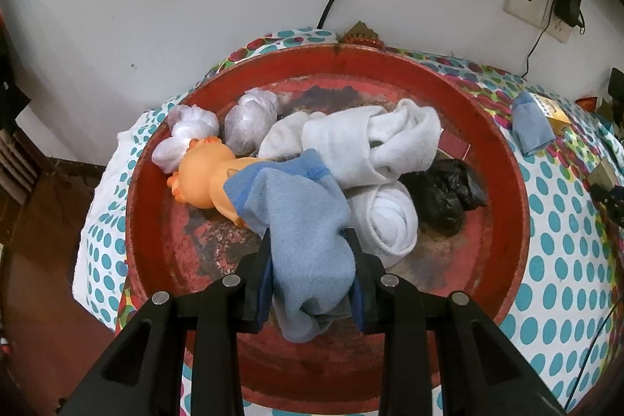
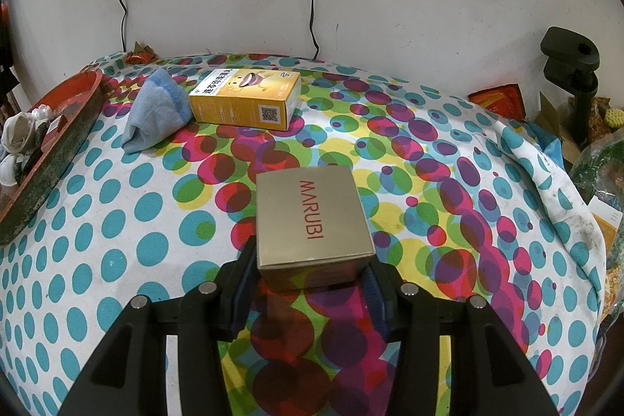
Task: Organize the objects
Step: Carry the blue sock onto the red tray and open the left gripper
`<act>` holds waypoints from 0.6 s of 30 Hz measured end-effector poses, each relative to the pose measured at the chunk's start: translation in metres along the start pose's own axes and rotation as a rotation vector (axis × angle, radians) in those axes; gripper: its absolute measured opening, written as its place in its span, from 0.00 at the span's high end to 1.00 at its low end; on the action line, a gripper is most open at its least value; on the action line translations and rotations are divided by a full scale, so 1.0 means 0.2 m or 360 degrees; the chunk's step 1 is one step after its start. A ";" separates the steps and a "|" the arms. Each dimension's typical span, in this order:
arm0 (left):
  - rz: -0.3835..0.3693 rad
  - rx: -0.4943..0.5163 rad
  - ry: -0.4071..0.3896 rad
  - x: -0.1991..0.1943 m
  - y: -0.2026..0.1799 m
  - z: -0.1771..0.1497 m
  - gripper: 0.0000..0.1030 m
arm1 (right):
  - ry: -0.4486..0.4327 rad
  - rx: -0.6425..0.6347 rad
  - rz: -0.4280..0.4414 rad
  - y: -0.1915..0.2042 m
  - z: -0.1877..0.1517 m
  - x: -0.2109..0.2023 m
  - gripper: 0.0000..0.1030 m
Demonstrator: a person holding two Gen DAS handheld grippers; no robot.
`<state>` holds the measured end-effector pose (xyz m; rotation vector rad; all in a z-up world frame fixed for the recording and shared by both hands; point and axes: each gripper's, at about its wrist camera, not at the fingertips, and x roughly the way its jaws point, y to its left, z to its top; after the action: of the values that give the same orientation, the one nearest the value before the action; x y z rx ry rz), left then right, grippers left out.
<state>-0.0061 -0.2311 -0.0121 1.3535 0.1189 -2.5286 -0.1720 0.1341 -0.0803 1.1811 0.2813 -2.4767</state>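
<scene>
Two tools are both loaded. The left tool (image 1: 310,275) is clamped shut on a light blue sock (image 1: 308,232), which hangs over the red basin (image 1: 503,158); the sock's far end drapes onto the orange rubber toy (image 1: 202,178) lying among rolled white socks (image 1: 374,147), knotted white plastic bags (image 1: 218,123) and a black bag (image 1: 444,190). The right tool (image 2: 312,269), its jaws about half open, grips a grey MARUBI box (image 2: 310,217) by its near end over the dotted cloth on the surface (image 2: 117,229).

Risks, as I judge them: the soft sock could catch on a pad when let go and fail to drop. The box is pinched only at one end, so it may pivot or slip if tilted. Near the back, the second blue sock (image 2: 156,108) touches the yellow box (image 2: 245,100); grabbing one may drag the other.
</scene>
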 end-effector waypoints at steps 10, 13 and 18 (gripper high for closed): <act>-0.0029 -0.0019 0.0016 0.04 0.04 -0.01 0.70 | 0.0000 -0.0004 0.0001 0.00 0.00 -0.01 0.53; -0.0032 -0.0023 0.0019 0.05 0.05 -0.02 0.69 | 0.0000 -0.0004 0.0003 0.00 0.01 -0.01 0.53; -0.0038 -0.0012 0.0007 0.06 0.06 -0.03 0.68 | 0.0000 -0.0007 0.0005 -0.02 0.01 0.00 0.53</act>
<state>-0.0037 -0.2428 -0.0242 1.3630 0.1465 -2.5419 -0.1748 0.1368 -0.0782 1.1792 0.2846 -2.4723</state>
